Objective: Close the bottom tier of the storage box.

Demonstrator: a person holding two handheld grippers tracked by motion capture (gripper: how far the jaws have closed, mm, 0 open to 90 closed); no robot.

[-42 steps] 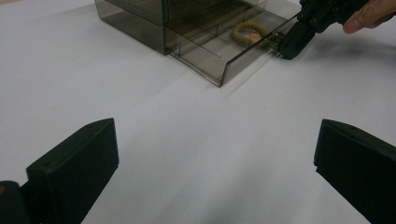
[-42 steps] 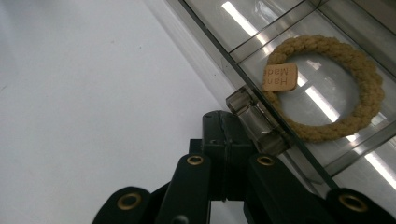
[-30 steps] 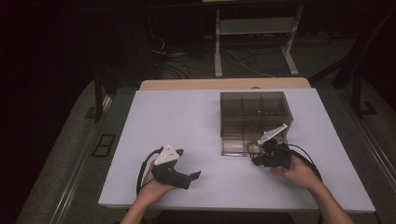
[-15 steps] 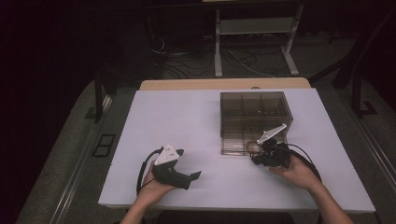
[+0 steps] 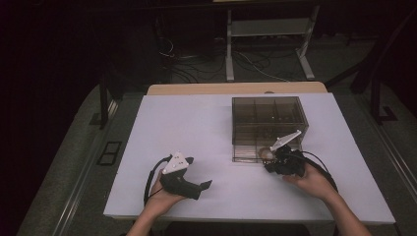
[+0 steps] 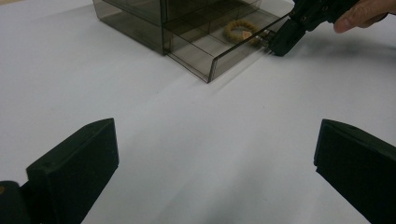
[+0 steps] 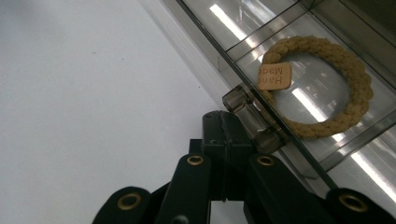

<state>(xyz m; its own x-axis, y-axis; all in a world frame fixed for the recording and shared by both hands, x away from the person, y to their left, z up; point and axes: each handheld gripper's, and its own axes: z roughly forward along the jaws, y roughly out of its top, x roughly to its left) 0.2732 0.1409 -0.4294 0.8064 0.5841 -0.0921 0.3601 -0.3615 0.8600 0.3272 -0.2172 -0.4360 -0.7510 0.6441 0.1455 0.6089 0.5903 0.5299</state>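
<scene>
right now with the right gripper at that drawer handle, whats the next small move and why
Probably push the drawer shut, or draw it out further; I can't tell which. The right gripper is shut beside the handle, the drawer stands partly out, and the braided ring lies inside.

A smoked clear-plastic drawer box (image 5: 268, 125) stands on the white tabletop (image 5: 187, 123), right of its middle and toward the far edge. Its lowest drawer (image 6: 219, 46) is pulled out toward the person, and a tan braided cord ring (image 7: 322, 84) lies inside it. The right gripper (image 5: 275, 164) sits just before the drawer's small knob (image 7: 254, 122); the left gripper (image 5: 204, 186) rests well apart, near the front left.
</scene>
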